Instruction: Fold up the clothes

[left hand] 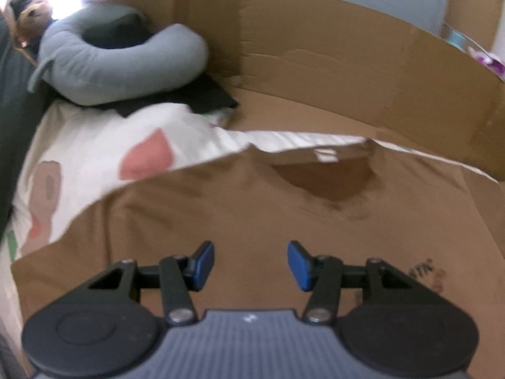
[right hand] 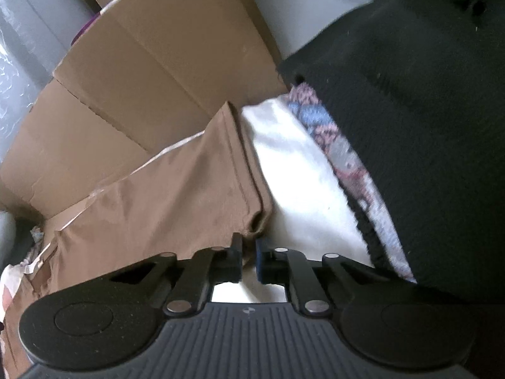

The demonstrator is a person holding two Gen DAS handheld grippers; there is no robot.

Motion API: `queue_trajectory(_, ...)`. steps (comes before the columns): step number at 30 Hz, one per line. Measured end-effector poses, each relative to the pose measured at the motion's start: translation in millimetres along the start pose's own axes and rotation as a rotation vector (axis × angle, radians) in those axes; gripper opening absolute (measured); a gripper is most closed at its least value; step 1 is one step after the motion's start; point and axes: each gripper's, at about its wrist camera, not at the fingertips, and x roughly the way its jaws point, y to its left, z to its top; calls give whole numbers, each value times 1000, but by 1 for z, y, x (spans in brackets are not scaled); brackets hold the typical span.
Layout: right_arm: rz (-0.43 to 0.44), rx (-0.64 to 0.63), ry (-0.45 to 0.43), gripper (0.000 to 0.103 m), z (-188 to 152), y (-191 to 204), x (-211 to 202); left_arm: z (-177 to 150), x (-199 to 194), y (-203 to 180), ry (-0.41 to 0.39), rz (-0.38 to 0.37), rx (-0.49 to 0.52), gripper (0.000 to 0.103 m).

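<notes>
Two tools were at work on one brown T-shirt [left hand: 240, 208]. The left tool [left hand: 251, 265] hung over the shirt's chest with its blue pads [left hand: 300, 265] spread wide and nothing between them. Beyond it the shirt lay spread flat, neckline [left hand: 325, 177] facing away, over a white patterned bedsheet [left hand: 94, 151] and flattened cardboard [left hand: 347, 72]. A grey neck pillow [left hand: 120, 57] sat on black fabric [left hand: 202, 98] at the far left. The right tool [right hand: 249, 259] had its fingers nearly together, pinching the hem corner of the shirt's sleeve [right hand: 227, 164]. Just beside that sleeve lay the white sheet [right hand: 300, 183], then a knitted patterned cloth [right hand: 334, 139] under a dark garment [right hand: 410, 110].
</notes>
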Motion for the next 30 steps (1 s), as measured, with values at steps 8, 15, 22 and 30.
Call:
queue_trajectory(8, -70, -27, 9, 6, -2, 4, 6, -15, 5, -44, 18, -78, 25, 55)
queue_trajectory(15, 3, 83, 8, 40, -3, -4, -5, -23, 9, -87, 23, -162, 52, 55)
queue_trajectory(22, 48, 156, 25, 48, -11, -11, 5, -33, 12, -118, 52, -229, 17, 55)
queue_trajectory(30, 41, 200, -15, 46, -7, -12, 20, -39, 18, -157, 81, -298, 1, 51)
